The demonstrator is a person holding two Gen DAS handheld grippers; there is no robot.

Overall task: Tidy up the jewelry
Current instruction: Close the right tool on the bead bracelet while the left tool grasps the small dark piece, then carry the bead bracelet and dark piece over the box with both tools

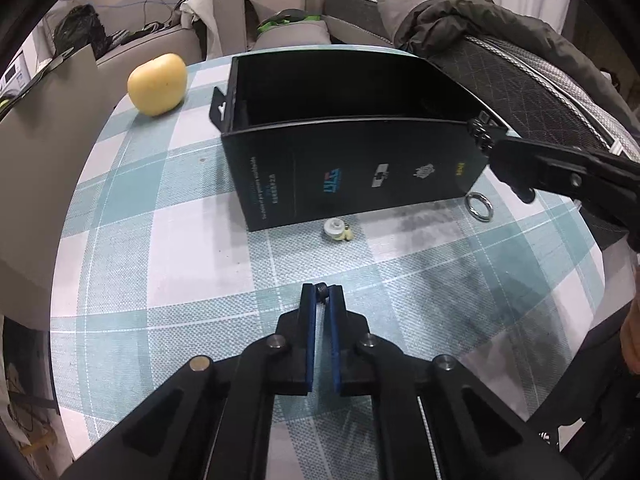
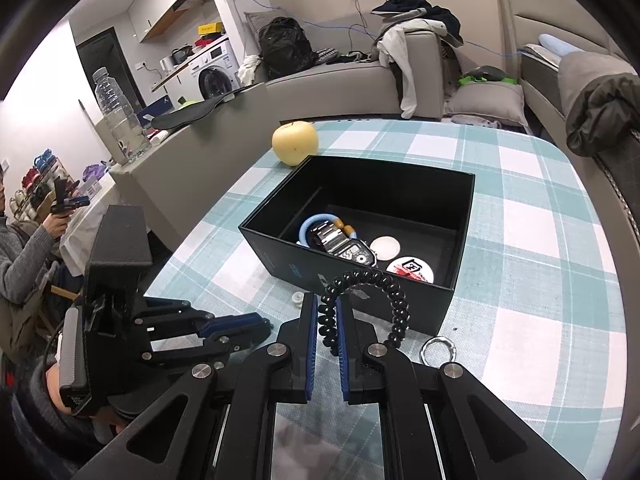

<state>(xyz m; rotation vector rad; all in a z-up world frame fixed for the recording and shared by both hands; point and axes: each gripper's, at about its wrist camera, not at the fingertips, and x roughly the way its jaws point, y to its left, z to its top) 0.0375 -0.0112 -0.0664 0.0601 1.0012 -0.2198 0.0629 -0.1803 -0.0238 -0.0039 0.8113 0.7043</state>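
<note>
A black open box (image 2: 460,240) stands on the checked tablecloth and holds a metal watch (image 2: 344,246), a blue ring bracelet (image 2: 310,224), a white disc (image 2: 385,247) and a red-and-white badge (image 2: 410,270). My right gripper (image 2: 327,300) is shut on a black bead bracelet (image 2: 394,300), which hangs in a loop at the box's near wall. From the left wrist view that gripper (image 1: 500,160) is at the box's (image 1: 352,168) right corner. My left gripper (image 1: 322,290) sits low over the cloth, shut on a small dark piece (image 1: 321,290). A silver ring (image 1: 479,207) and a small white-and-yellow charm (image 1: 337,232) lie in front of the box.
A yellow apple (image 1: 158,84) rests on the cloth left of the box. A dark chair back with a jacket (image 1: 520,60) stands at the table's right edge. A water bottle (image 2: 118,116) stands on a ledge to the left, and a person (image 2: 24,248) sits beyond it.
</note>
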